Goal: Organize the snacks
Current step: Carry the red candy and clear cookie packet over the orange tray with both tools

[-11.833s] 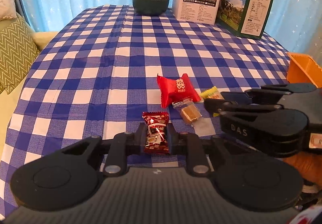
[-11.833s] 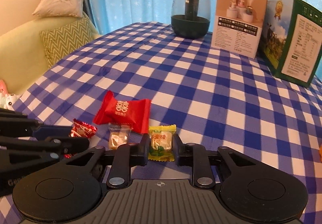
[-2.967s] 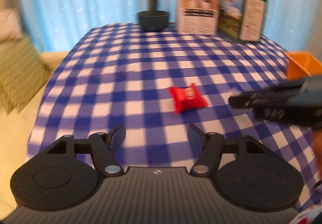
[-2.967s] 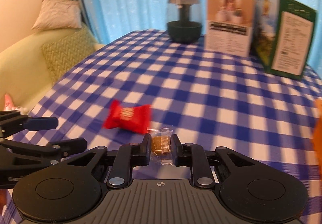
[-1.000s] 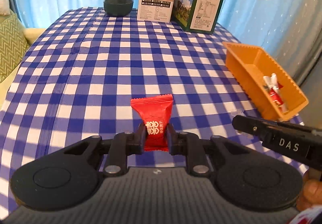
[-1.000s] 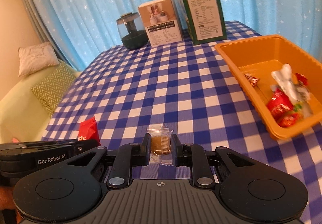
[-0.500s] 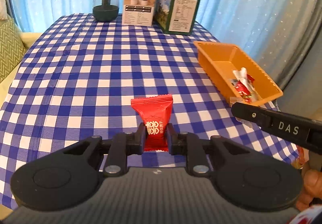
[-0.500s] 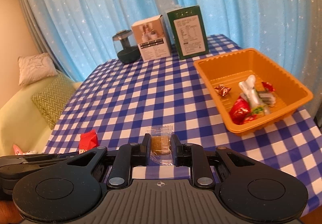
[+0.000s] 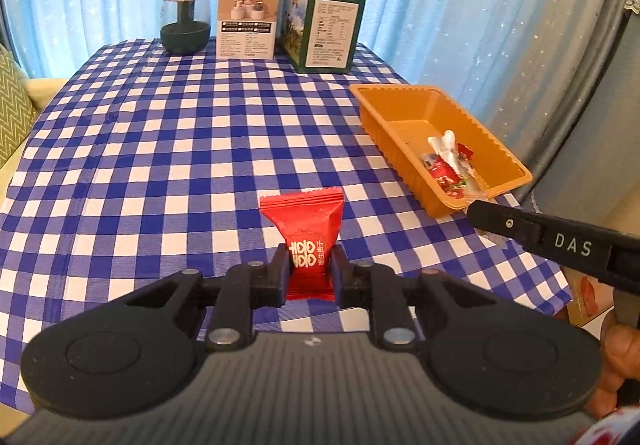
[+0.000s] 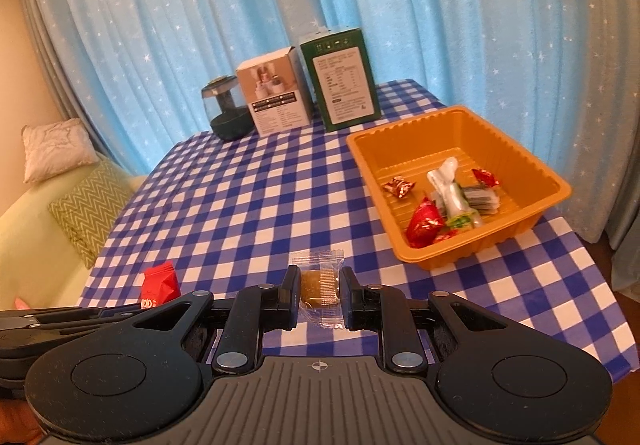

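Observation:
My left gripper [image 9: 310, 269] is shut on a red candy packet [image 9: 306, 235] and holds it above the checked tablecloth [image 9: 160, 165]. My right gripper [image 10: 320, 291] is shut on a clear-wrapped brown snack [image 10: 318, 285], also lifted. An orange tray [image 10: 516, 149] stands at the right of the table with several wrapped snacks in it; it also shows in the left wrist view [image 9: 376, 117]. The right gripper [image 9: 476, 211] reaches in from the right in the left wrist view, near the tray's front corner. The red packet [image 10: 160, 283] shows low left in the right wrist view.
At the far end stand a dark glass jar [image 9: 185, 21], a white box [image 9: 248, 23] and a green box [image 9: 328, 33]. Blue curtains hang behind. A sofa with a zigzag cushion [image 10: 88, 209] lies left of the table. The table edge drops off just past the tray.
Both grippers have pulled back and risen with their snacks still held. The tray and the table's right edge show more fully in both views.

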Tool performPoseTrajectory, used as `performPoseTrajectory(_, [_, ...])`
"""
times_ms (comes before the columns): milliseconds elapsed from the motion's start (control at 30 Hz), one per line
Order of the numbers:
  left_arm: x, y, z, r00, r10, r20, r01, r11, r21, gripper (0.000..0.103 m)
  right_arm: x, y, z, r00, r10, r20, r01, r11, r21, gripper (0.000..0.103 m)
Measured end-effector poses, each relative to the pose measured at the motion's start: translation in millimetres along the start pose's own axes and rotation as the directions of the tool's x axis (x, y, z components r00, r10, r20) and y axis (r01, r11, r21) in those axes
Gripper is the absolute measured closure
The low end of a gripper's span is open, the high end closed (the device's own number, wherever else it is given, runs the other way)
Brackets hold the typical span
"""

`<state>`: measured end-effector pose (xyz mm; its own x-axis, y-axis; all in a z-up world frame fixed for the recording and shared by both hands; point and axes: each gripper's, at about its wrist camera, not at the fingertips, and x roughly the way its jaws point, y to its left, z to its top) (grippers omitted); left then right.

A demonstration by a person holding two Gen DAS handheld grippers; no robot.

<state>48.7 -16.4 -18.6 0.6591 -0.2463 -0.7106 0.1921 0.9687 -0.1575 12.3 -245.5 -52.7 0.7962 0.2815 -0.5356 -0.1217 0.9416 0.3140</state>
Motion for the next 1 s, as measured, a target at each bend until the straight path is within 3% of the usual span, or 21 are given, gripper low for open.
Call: performPoseTrajectory(1000, [29, -82, 26, 0.991, -0.131, -0.020, 0.132, 0.985, 0.108, 0.085, -26, -68, 15, 0.991, -0.133, 0.034, 0.129, 0.987, 0.095, 0.082])
